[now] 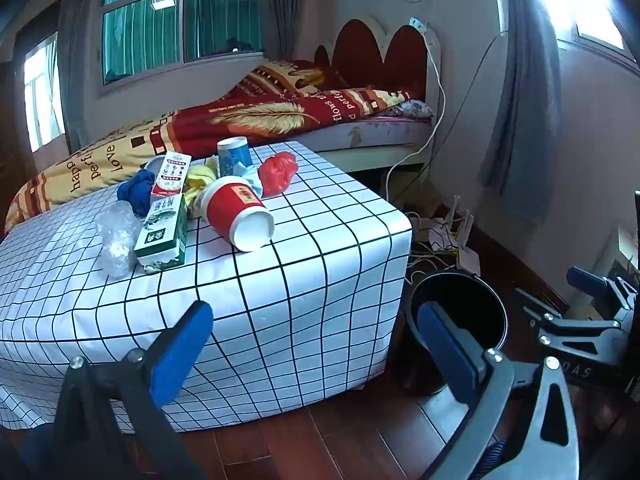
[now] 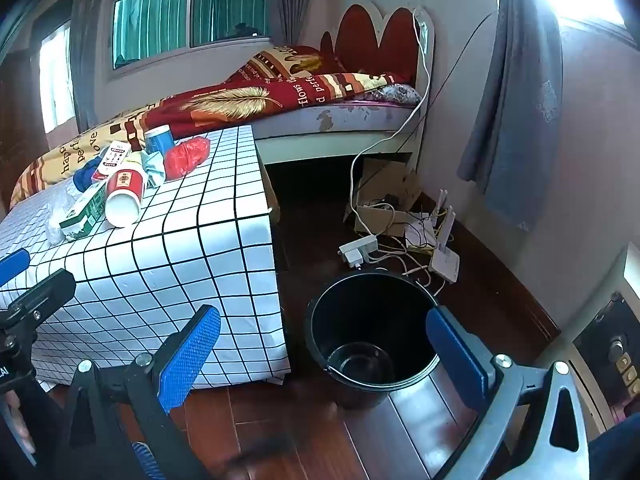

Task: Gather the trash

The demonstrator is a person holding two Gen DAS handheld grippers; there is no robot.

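A bedroom, seen from both of my handheld rigs: the trash sits in a heap on the far half of the counter [image 1: 280,280], which is draped in a white cloth with a black grid. I count a red paper cup [image 1: 236,216] tipped on its side with its open mouth toward me, a green-and-white carton [image 1: 164,232] lying just beside it, a clear crumpled plastic bag [image 1: 116,240] next to the carton, a red-and-white box [image 1: 170,174], a blue bundle [image 1: 138,192], a blue-and-white cup [image 1: 233,156] standing upright, and a red plastic bag [image 1: 278,172] at the heap's right edge. Yellow and pale blue scraps lie among them; I cannot tell what they are

On the wooden floor beside the counter's right corner stands a black bucket [image 2: 372,320]. Behind the counter runs a bed [image 2: 340,120] with a red and yellow quilt; cables and a white router [image 2: 444,256] lie on the floor by the wall

My left gripper [image 1: 316,344] hangs low over the near edge of the counter, its blue fingers [image 1: 182,348] spread as wide as they go, with nothing in them. My right gripper [image 2: 324,352] is likewise spread wide and holds nothing; one of its fingers [image 2: 456,352] overlaps the bucket's rim in the right wrist view
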